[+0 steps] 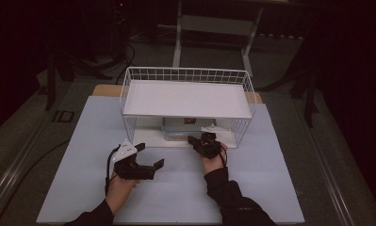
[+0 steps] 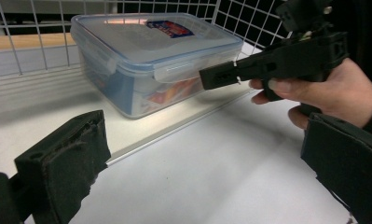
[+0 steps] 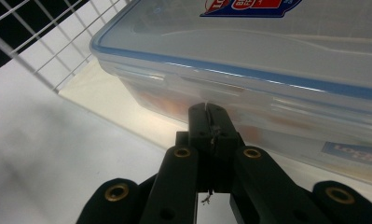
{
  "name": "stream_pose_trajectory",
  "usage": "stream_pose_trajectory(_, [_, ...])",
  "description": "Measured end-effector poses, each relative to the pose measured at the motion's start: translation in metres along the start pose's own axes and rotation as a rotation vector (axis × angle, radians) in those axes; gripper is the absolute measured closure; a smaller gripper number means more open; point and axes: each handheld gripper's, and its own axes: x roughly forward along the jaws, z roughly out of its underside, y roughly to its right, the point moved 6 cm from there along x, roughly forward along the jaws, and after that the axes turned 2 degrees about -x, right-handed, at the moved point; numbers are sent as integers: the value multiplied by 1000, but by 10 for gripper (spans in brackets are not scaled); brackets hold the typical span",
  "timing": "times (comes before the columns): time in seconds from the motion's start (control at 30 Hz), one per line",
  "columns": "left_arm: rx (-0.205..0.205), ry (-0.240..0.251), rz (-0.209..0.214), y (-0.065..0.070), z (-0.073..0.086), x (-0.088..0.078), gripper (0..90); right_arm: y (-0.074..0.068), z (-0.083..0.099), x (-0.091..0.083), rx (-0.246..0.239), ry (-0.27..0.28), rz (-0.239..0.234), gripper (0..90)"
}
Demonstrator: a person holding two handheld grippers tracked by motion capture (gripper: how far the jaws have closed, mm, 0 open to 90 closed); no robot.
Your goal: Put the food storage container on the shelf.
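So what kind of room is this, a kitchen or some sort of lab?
Probably a lab or recording room, not a kitchen: a bare white table in a dark room, a wire shelf rack with one plastic food box, and hand-held grippers with cables.

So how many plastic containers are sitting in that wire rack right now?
1. A clear lidded container with a blue seal stands on the lower level of the white wire rack, under its shelf, right in front of the right gripper. The shelf might hide more behind it.
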Motion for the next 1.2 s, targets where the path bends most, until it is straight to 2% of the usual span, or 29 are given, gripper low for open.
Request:
stream_pose_trajectory(0.17, [-10, -2, -6, -5, 1, -1, 9, 1, -4, 6, -11, 1, -7, 898])
stream_pose_trajectory(0.23, [-8, -2, -10, -6, 1, -1, 8, -1, -5, 8, -32, -5, -2, 898])
stream_pose_trajectory(0.37, [-8, -8, -7, -6, 2, -1, 9, -4, -5, 8, -24, -5, -17, 895])
stream_pose_trajectory(0.47, [0, -13, -2, -4, 2, -1, 9, -8, -2, 4, -16, -13, -24, 856])
stream_pose_trajectory(0.6, [7, -8, 20, -2, 2, -3, 8, -13, 0, -7, -41, -2, -44, 729])
stream_pose_trajectory(0.67, [8, -11, 21, -2, 2, -4, 8, -15, 1, -13, -37, 5, -49, 621])
stream_pose_trajectory(0.7, [8, -11, 21, -2, 2, -4, 9, -15, 1, -13, -37, 5, -49, 621])
stream_pose_trajectory(0.8, [5, -11, 25, -2, 2, -6, 9, -16, 4, -24, -42, 26, -51, 423])
stream_pose_trajectory(0.87, [2, -9, 36, -1, 1, -6, 8, -17, 7, -29, -45, 31, -80, 353])
stream_pose_trajectory(0.9, [2, -9, 36, -1, 1, -6, 8, -17, 7, -29, -45, 31, -80, 353])
stream_pose_trajectory(0.93, [12, -10, 47, 2, 1, -7, 8, -18, 8, -30, -44, 23, -96, 314])
stream_pose_trajectory(0.97, [17, -10, 56, 4, 1, -7, 8, -20, 13, -35, -36, 12, -159, 237])
stream_pose_trajectory(1.0, [23, -12, 62, 5, 1, -7, 9, -21, 15, -36, -31, 10, -177, 200])
stream_pose_trajectory(1.03, [24, -15, 65, 7, 1, -7, 8, -21, 16, -38, -29, 13, -188, 193])
stream_pose_trajectory(1.17, [23, -19, 84, 11, 1, -9, 8, -19, 20, -44, -39, 17, -173, 168])
stream_pose_trajectory(1.2, [34, -19, 88, 12, 1, -11, 8, -17, 22, -46, -39, 21, -167, 167])
